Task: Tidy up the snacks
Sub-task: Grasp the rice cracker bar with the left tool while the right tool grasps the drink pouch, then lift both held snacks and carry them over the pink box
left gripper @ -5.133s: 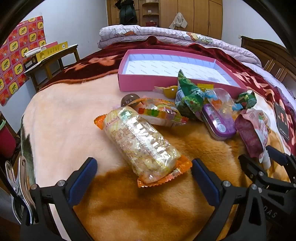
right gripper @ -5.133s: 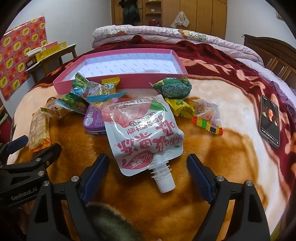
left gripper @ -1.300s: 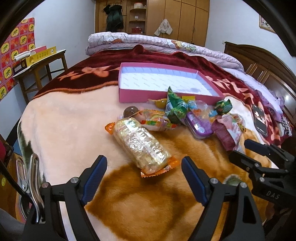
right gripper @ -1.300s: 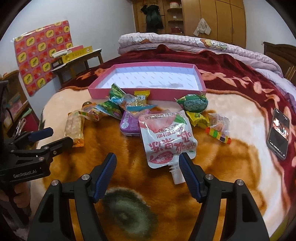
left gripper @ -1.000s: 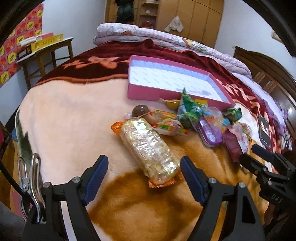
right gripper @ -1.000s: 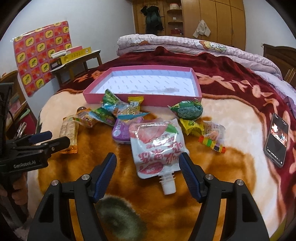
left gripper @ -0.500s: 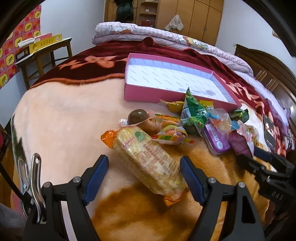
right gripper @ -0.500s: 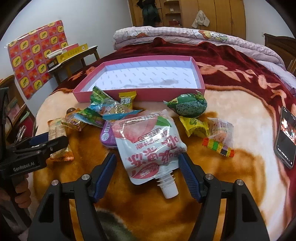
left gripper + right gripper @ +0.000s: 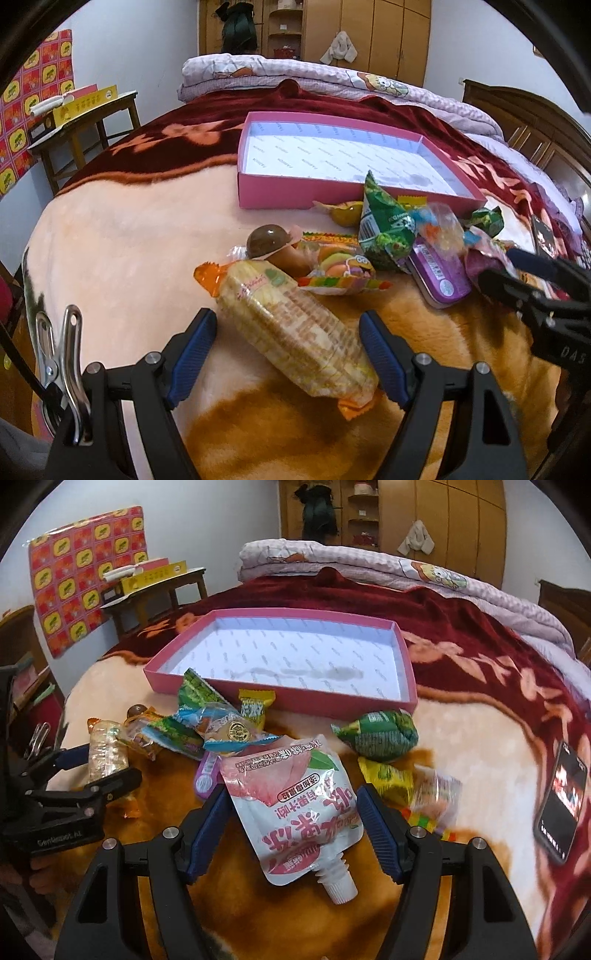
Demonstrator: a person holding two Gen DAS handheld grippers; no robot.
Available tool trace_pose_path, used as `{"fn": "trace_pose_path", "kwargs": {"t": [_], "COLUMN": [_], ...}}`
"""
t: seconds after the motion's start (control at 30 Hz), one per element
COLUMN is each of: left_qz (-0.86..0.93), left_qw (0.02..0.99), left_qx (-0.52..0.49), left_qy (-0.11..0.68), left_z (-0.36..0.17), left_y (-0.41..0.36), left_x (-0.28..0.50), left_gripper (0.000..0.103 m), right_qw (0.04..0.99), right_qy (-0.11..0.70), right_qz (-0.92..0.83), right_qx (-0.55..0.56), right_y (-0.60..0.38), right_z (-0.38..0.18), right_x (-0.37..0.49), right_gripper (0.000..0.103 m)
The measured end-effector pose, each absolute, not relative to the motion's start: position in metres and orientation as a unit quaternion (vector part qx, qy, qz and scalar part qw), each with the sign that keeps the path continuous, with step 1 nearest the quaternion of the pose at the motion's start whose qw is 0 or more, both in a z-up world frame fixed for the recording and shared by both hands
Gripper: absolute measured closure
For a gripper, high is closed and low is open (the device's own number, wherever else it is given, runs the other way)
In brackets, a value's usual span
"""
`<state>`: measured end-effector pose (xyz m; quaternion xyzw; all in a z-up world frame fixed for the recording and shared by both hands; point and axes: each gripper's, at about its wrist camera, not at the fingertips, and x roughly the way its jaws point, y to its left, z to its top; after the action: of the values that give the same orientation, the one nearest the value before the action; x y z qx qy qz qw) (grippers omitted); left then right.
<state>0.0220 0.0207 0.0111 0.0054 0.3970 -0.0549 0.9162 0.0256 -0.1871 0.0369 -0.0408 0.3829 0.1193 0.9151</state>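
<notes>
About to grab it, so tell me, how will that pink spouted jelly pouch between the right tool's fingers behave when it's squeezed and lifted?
The pouch looks soft-sided and glossy, so it will probably bulge under a squeeze and could slip. Its hard capped spout points toward the right tool, so that end may droop. It lies flat on the plush blanket, so it is unlikely to roll.

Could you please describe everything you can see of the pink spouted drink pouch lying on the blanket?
The drink pouch is a glossy white and pink plastic sachet with a peach picture, red lettering and a ribbed white screw cap. It lies flat on the blanket, spout toward the camera, between the right claw's open jaws. Its top edge overlaps a purple tin.
</notes>
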Motion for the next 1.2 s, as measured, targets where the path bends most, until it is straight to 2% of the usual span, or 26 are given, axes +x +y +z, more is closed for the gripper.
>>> {"fn": "trace_pose_path", "kwargs": {"t": [0.2, 0.27, 0.43, 0.5, 0.53, 0.67, 0.7, 0.73, 0.8, 0.83, 1.2], "left_qz": [-0.05, -0.051, -0.049, -0.045, -0.045, -0.048, -0.048, -0.048, -0.049, -0.05, -0.058], "left_qw": [0.916, 0.917, 0.918, 0.919, 0.918, 0.918, 0.919, 0.92, 0.921, 0.922, 0.93], "left_qx": [0.011, 0.01, 0.006, 0.003, 0.001, -0.011, -0.011, -0.012, -0.012, -0.013, -0.019], "left_qy": [0.397, 0.396, 0.393, 0.393, 0.393, 0.393, 0.391, 0.389, 0.385, 0.384, 0.363], "left_z": [0.011, 0.011, 0.013, 0.014, 0.015, 0.018, 0.02, 0.021, 0.023, 0.024, 0.038], "left_y": [0.019, 0.019, 0.022, 0.025, 0.027, 0.033, 0.034, 0.035, 0.037, 0.037, 0.043], "left_x": [0.026, 0.026, 0.025, 0.023, 0.022, 0.018, 0.016, 0.015, 0.011, 0.009, -0.009], "left_gripper": [0.02, 0.023, 0.042, 0.05, 0.054, 0.063, 0.065, 0.068, 0.07, 0.071, 0.072], "right_qw": [0.916, 0.916, 0.918, 0.922, 0.923, 0.925, 0.926, 0.929, 0.933, 0.934, 0.933], "right_qy": [0.375, 0.376, 0.375, 0.365, 0.362, 0.357, 0.354, 0.343, 0.334, 0.332, 0.332], "right_qz": [0.129, 0.129, 0.124, 0.123, 0.124, 0.13, 0.13, 0.133, 0.129, 0.129, 0.136], "right_qx": [-0.06, -0.056, -0.048, -0.047, -0.046, -0.028, -0.027, -0.025, -0.028, -0.028, -0.003], "right_y": [-0.182, -0.183, -0.184, -0.184, -0.184, -0.185, -0.186, -0.186, -0.185, -0.184, -0.193], "right_z": [0.033, 0.033, 0.034, 0.037, 0.038, 0.041, 0.042, 0.046, 0.052, 0.053, 0.054], "right_x": [0.031, 0.032, 0.027, 0.022, 0.019, 0.012, 0.01, 0.006, 0.002, 0.0, -0.008], "right_gripper": [0.031, 0.031, 0.036, 0.043, 0.043, 0.046, 0.061, 0.065, 0.078, 0.08, 0.08]}}
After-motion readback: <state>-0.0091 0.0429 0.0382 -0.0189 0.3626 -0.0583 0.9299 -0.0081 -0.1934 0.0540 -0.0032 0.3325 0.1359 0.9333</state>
